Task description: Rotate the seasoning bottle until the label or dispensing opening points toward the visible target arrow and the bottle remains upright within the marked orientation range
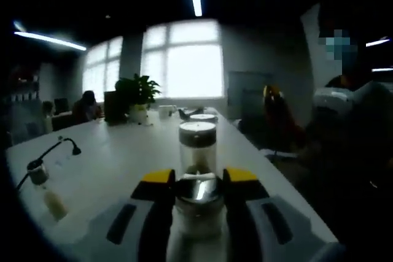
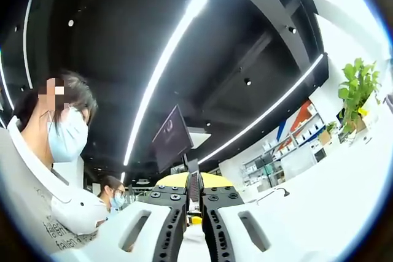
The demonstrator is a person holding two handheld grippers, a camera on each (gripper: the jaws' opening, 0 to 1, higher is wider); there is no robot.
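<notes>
Left claw grips a seasoning bottle; right claw nearly closed.

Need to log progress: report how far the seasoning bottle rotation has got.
Done: left gripper is shut on the upright seasoning bottle on the white table. In hand: that grip. Left: the turn itself; I see no target arrow, so alignment can't be judged. Right gripper points up towards the ceiling, holding nothing visible.

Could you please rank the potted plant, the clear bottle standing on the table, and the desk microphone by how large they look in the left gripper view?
1. Clear bottle, nearest the camera, which enlarges it.
2. Potted plant, similar in apparent size though farther back, so the order of these two is unsure.
3. Desk microphone, thinnest.
</notes>
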